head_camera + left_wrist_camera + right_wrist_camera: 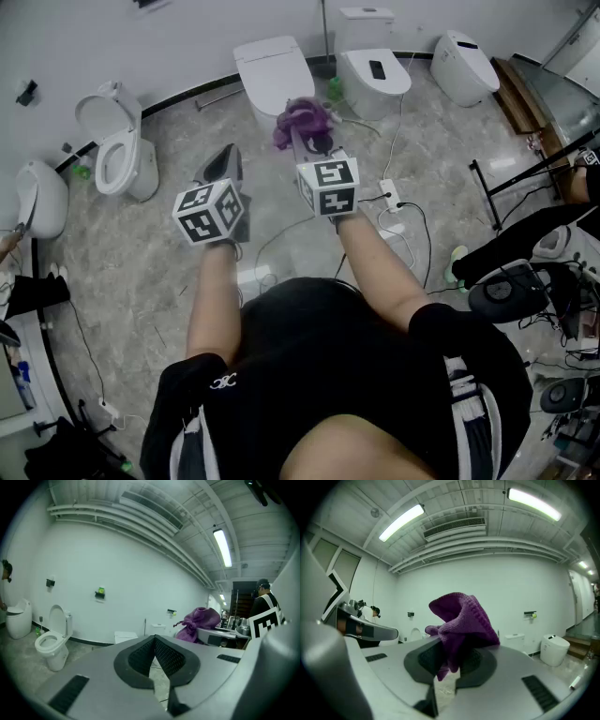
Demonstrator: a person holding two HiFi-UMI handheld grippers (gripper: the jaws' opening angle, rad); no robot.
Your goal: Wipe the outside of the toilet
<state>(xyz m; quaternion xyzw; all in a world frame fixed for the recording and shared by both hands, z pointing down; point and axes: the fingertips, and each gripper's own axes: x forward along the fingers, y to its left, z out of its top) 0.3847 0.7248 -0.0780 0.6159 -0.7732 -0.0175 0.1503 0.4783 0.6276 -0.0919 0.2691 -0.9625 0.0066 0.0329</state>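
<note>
A purple knitted cloth (302, 120) is bunched in my right gripper (307, 142), whose jaws are shut on it. In the right gripper view the cloth (461, 620) stands up out of the gripper (450, 657) and hides the pads. My left gripper (228, 156) is held level with it on the left, shut with nothing between its pads (140, 656); the cloth (199, 622) shows to its right. Just beyond both grippers stands a white toilet (274, 69) with its lid down, apart from them.
More toilets line the wall: one with an open lid (116, 141), one at far left (37, 197), and two at the right (373, 66) (465, 66). A power strip (389, 194) and cables lie on the floor. A person's leg (511, 239) and equipment are at right.
</note>
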